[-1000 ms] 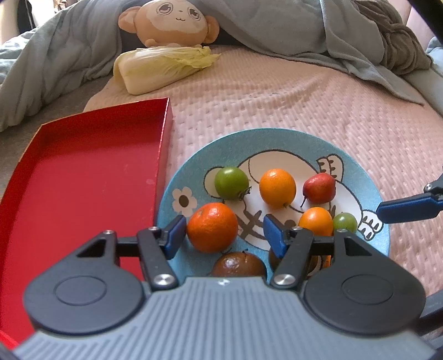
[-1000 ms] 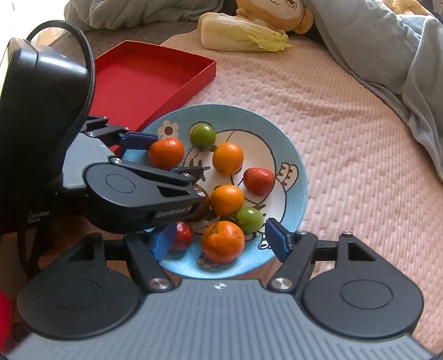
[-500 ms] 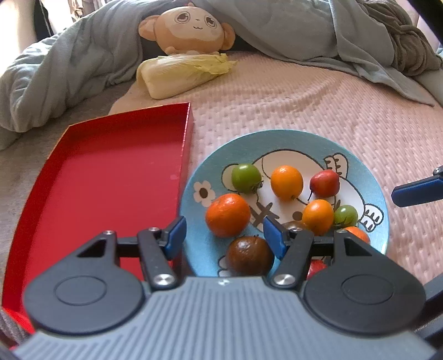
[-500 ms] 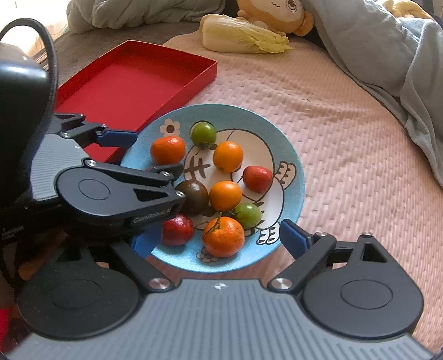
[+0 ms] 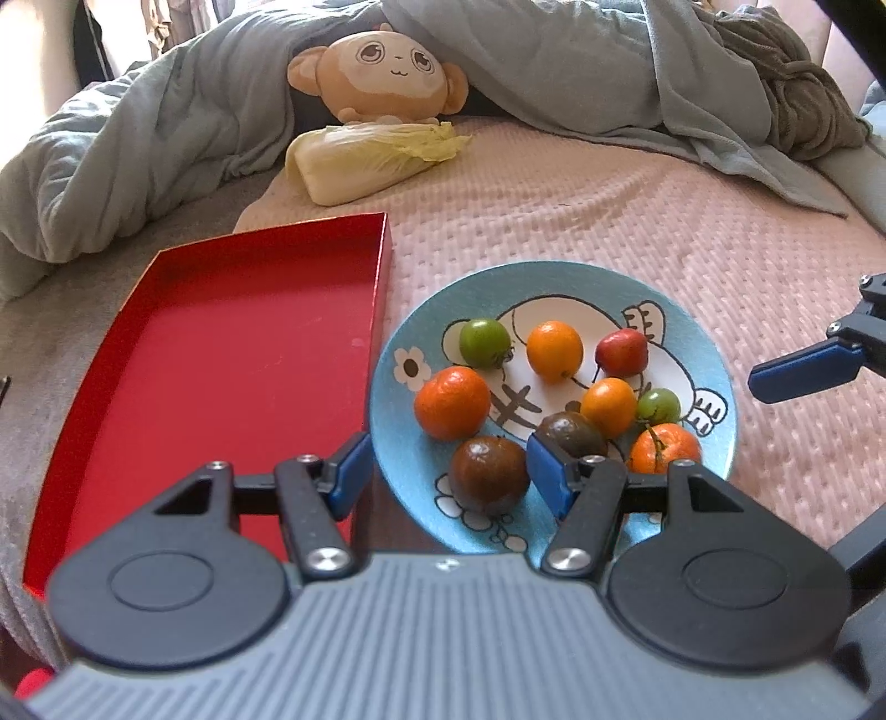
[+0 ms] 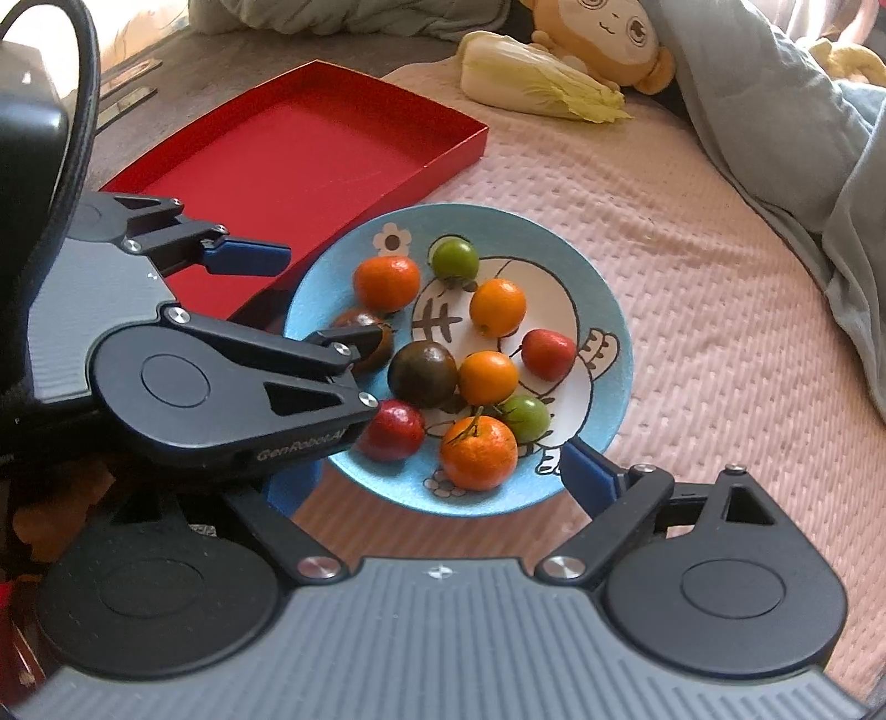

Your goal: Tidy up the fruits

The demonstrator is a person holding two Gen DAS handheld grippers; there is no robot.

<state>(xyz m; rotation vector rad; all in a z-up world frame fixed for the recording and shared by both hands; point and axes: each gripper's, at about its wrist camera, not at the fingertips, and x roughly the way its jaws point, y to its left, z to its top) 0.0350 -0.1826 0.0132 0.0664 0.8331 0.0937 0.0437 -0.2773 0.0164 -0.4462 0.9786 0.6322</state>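
A blue cartoon plate (image 5: 559, 285) (image 6: 601, 310) holds several small fruits: orange, green, red and dark brown ones. An empty red tray (image 5: 221, 365) (image 6: 299, 149) lies just left of it. My left gripper (image 5: 446, 473) is open and empty, at the plate's near left rim, with a dark brown fruit (image 5: 488, 475) between its fingers' line. It also shows in the right wrist view (image 6: 288, 299). My right gripper (image 6: 437, 487) is open and empty at the plate's near edge; one of its fingers (image 5: 803, 370) shows in the left wrist view.
A napa cabbage (image 5: 371, 160) (image 6: 531, 83) and a monkey plush (image 5: 382, 77) (image 6: 603, 33) lie at the back. A grey-blue blanket (image 5: 138, 144) is heaped behind and to the right. The plate sits on a pink quilted cover (image 5: 609, 210).
Both grippers have drawn back from the plate toward me. The left gripper left the orange fruit it straddled; the fruits have stayed on the plate. The right jaws have spread wider.
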